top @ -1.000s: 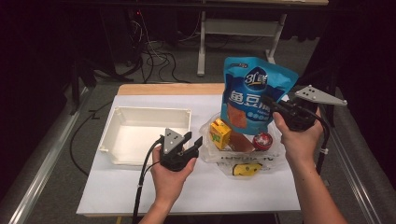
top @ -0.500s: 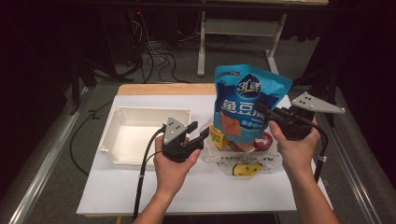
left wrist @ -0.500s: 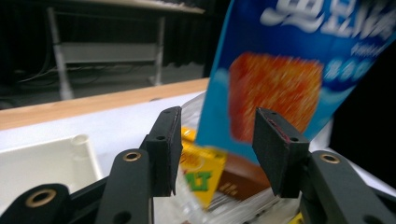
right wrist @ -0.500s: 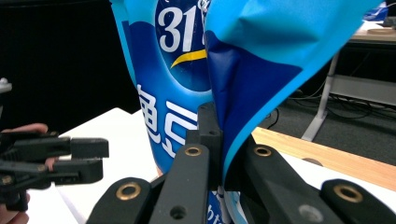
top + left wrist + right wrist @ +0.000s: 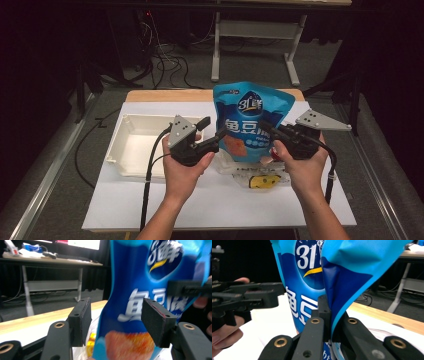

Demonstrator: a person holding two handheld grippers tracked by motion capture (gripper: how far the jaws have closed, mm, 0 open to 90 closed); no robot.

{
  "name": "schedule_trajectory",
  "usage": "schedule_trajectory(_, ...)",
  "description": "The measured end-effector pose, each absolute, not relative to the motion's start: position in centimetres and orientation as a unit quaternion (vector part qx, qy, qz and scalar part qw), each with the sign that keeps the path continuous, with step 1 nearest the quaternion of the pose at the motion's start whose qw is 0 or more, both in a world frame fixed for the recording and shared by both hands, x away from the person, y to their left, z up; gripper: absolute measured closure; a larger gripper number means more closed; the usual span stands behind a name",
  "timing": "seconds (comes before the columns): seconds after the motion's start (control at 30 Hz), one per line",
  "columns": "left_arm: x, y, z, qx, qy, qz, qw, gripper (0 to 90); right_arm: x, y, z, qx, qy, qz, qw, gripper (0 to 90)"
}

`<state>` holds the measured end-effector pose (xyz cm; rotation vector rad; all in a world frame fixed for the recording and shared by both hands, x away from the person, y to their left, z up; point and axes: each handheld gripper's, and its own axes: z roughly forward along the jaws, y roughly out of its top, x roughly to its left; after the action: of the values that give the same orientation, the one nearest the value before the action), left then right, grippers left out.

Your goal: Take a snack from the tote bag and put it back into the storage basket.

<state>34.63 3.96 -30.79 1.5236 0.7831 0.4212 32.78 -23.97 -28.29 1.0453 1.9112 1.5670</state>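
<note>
Blue glossy snack bag with white lettering stands upright above the white-covered table, pinched at its right edge by the right gripper, jaws clamped tight on the foil. The left gripper has just been opening; its pads flank the bag's left side without pressing it. An empty white plastic tray sits left.

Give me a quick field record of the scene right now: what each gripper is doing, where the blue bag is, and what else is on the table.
right gripper: shut on the blue bag, pinching its edge
left gripper: open, jaws have just been opening; bag's left edge between them, pads apart from it
blue bag: upright, lifted above the clear bag
clear bag: on the white mat, small packaged items inside
white tray: left of the grippers, empty
</note>
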Motion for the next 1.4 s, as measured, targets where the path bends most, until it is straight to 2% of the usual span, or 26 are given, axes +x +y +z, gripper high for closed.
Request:
schedule_trajectory(0.3,34.5,3.3,-30.0,0.649,0.339,0.194,0.653,49.6,32.6,-22.6,-28.4,0.367,0.699,0.572,0.224,90.0)
schedule_trajectory(0.4,34.7,3.3,-29.9,0.648,0.343,0.178,0.656,49.7,32.7,-22.4,-28.6,0.368,0.699,0.573,0.219,90.0)
schedule_trajectory(0.57,34.3,2.9,-29.9,0.651,0.342,0.197,0.648,49.8,32.7,-21.9,-28.7,0.37,0.699,0.571,0.221,90.0)
schedule_trajectory(0.67,34.4,2.9,-29.7,0.644,0.351,0.201,0.65,58.6,32.6,-21.7,-28.7,0.367,0.698,0.573,0.223,90.0)
schedule_trajectory(1.03,34.2,2.4,-29.6,0.645,0.363,0.213,0.639,60.1,32.5,-21.0,-28.7,0.363,0.703,0.566,0.23,90.0)
schedule_trajectory(1.13,34.2,2.5,-29.5,0.645,0.368,0.214,0.635,66.0,32.5,-20.8,-28.7,0.365,0.705,0.562,0.232,90.0)
schedule_trajectory(1.23,34.2,2.4,-29.4,0.653,0.363,0.214,0.63,77.6,32.6,-20.7,-28.8,0.365,0.704,0.563,0.233,90.0)
schedule_trajectory(1.4,34.1,2.4,-29.1,0.66,0.358,0.214,0.625,88.5,32.6,-20.3,-28.7,0.362,0.707,0.561,0.233,90.0)
